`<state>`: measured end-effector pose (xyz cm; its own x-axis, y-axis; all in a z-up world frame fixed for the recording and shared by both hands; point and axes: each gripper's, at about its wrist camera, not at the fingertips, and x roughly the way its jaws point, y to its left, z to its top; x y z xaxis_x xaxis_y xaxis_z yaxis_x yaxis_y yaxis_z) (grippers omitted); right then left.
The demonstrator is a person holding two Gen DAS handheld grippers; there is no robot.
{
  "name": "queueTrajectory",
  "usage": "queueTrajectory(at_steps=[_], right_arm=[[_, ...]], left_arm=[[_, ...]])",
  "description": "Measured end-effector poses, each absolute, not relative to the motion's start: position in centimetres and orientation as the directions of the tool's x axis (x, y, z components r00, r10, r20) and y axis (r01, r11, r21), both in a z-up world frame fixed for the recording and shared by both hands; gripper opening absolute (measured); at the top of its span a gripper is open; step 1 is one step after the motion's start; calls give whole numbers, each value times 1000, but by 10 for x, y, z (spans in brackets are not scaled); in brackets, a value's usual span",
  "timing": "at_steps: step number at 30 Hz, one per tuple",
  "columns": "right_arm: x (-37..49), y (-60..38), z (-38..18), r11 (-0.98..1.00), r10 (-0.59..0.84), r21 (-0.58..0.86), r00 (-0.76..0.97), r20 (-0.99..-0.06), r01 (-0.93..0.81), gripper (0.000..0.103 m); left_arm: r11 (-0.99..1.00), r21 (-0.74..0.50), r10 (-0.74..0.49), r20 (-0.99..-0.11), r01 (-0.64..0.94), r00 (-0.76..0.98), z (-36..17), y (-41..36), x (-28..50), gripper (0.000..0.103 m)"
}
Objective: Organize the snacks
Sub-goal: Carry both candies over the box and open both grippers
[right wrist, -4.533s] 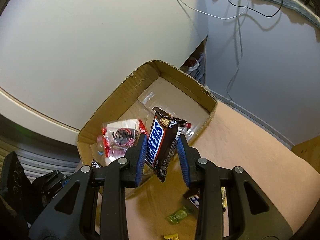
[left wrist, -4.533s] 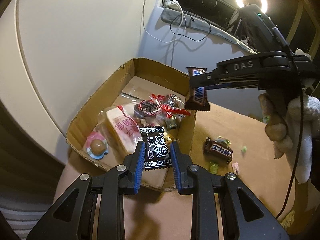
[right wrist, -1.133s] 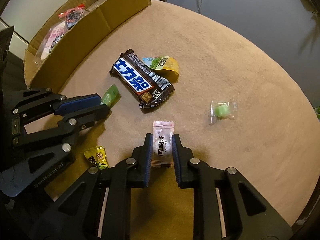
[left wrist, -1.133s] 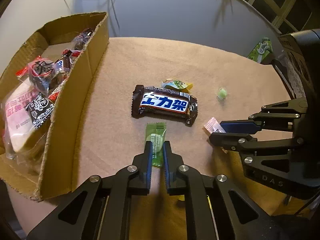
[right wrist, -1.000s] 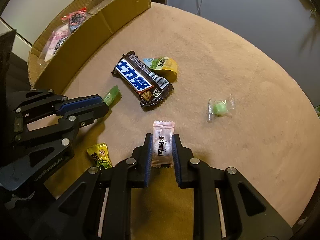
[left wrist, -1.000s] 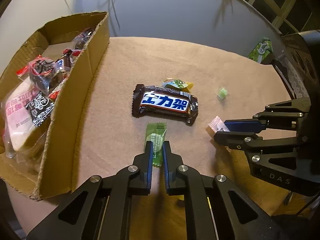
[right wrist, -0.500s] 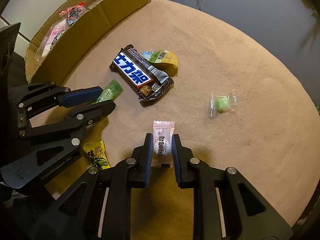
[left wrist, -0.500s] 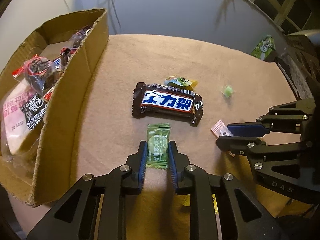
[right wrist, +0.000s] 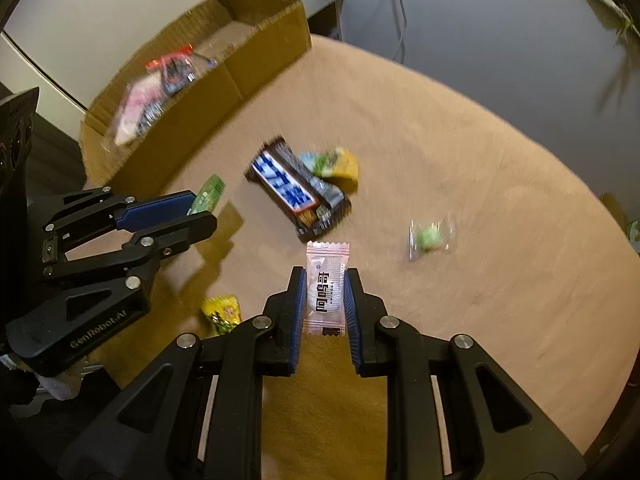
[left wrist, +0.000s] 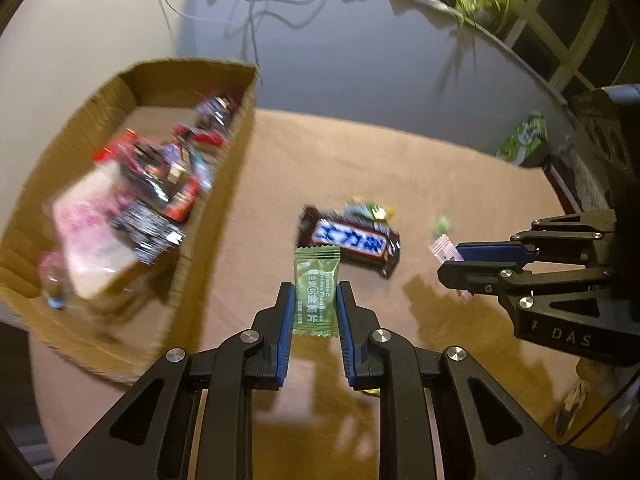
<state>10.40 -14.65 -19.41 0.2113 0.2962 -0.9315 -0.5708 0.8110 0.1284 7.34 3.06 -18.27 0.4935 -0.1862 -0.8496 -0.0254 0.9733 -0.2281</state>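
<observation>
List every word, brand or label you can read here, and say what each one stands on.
"Vitamin C Golden Plum Slices": green candy packet in the left gripper.
"DAS": right gripper body.
"GenRobot.AI": left gripper body, right wrist view.
Pink candy packet: Chinese characters, small print unreadable.
Snickers bar: blue Chinese lettering, blurred.
Snacks in the cardboard box: too blurred.

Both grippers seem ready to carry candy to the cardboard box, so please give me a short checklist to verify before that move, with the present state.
1. Left gripper holds the green candy sachet: ok.
2. Right gripper holds the pale pink candy sachet: ok.
3. Both sachets lifted off the tan cloth: ok, shadows lie below them.
4. Open brown cardboard box has free room at its far end: ok.
5. Grip firmness: cannot tell.
</observation>
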Motion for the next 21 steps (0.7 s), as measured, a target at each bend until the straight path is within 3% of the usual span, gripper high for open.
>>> queueTrajectory(at_steps=[21], right_arm=[[146, -61, -125, 719, 401, 109, 281, -872, -687, 19]], left_arm=[[963, -161, -3, -810, -217, 586, -144, 115, 47, 19]])
